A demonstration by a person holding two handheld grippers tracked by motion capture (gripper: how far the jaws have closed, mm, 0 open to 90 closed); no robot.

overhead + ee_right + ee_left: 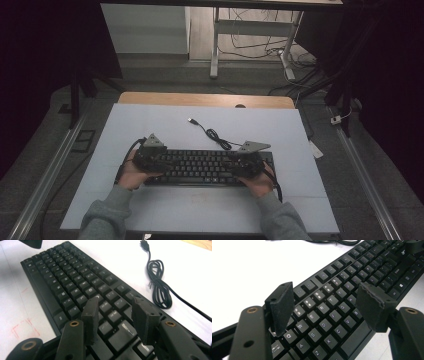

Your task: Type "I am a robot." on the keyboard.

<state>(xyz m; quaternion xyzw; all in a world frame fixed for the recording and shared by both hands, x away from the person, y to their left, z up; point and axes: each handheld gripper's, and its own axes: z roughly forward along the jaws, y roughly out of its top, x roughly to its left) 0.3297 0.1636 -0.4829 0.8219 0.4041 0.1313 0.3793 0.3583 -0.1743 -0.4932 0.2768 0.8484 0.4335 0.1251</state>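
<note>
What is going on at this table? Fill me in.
A person holds a gripper in each hand over a black keyboard lying on the white table. The left gripper hovers above the letter keys at the keyboard's left end, jaws open with nothing between them. The right gripper hangs over the keys at the right end, also open and gripping nothing. The keyboard's cable lies coiled on the table behind it, its USB plug loose.

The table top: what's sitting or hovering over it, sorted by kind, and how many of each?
Keyboard: 1, black, lying flat
USB cable: 1, black, coiled beyond the keyboard, plug end free
Hand-held grippers: 2, left gripper and right gripper, both over the keys with jaws apart
Total: 4
</note>
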